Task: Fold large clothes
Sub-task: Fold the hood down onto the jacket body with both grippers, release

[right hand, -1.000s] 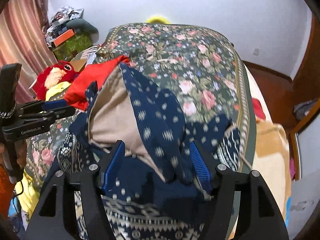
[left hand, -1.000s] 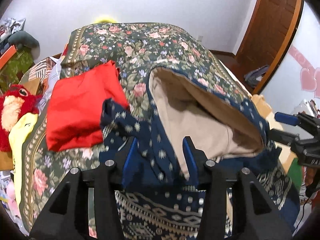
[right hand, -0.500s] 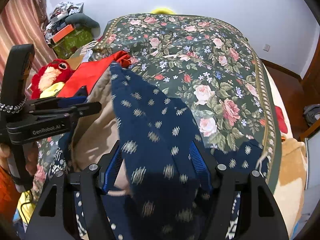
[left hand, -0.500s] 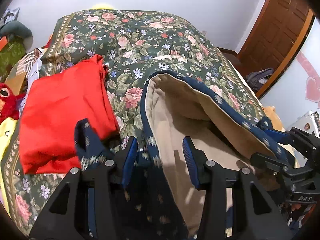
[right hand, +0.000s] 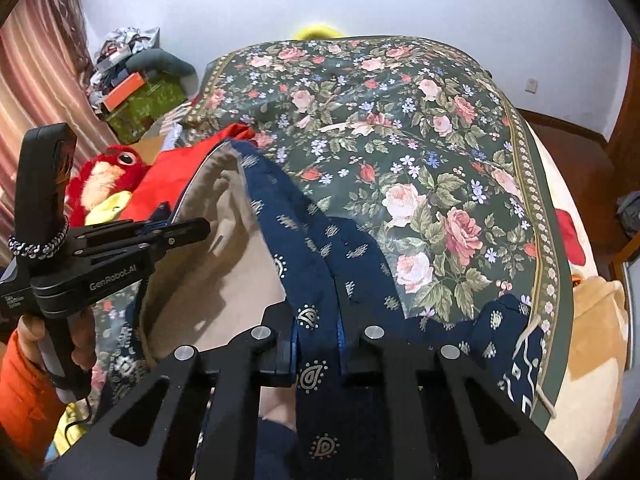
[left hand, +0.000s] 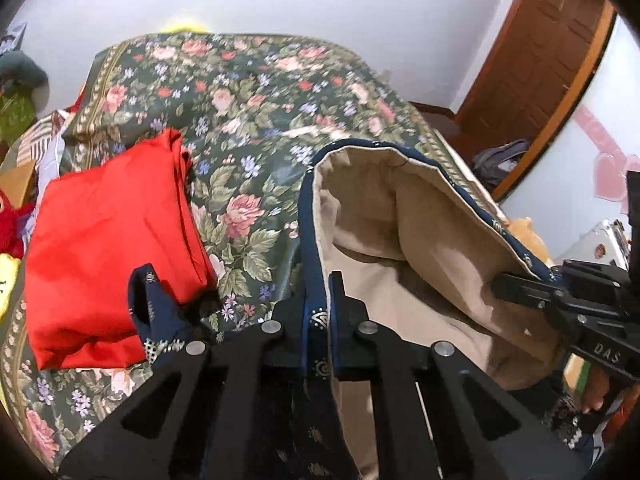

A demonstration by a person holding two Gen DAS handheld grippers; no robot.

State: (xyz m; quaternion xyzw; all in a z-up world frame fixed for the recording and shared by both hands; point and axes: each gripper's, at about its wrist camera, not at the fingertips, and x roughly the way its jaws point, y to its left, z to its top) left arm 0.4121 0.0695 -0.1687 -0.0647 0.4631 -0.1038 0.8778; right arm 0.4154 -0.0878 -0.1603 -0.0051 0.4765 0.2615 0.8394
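A large navy patterned garment with a beige lining (left hand: 400,248) hangs open between my two grippers above a floral bedspread (left hand: 248,92). My left gripper (left hand: 318,312) is shut on its navy edge. My right gripper (right hand: 318,320) is shut on the opposite navy edge (right hand: 304,232). In the left wrist view the right gripper (left hand: 520,284) holds the far rim at the right. In the right wrist view the left gripper (right hand: 188,232) holds the rim at the left.
A folded red garment (left hand: 108,240) lies on the bedspread left of the navy one. A red plush toy (right hand: 108,176) and boxes (right hand: 140,100) sit beside the bed at the left. A wooden door (left hand: 540,60) stands at the right.
Both grippers have closed from open onto the garment's navy edges. The garment is now held up between them with its beige lining spread open.
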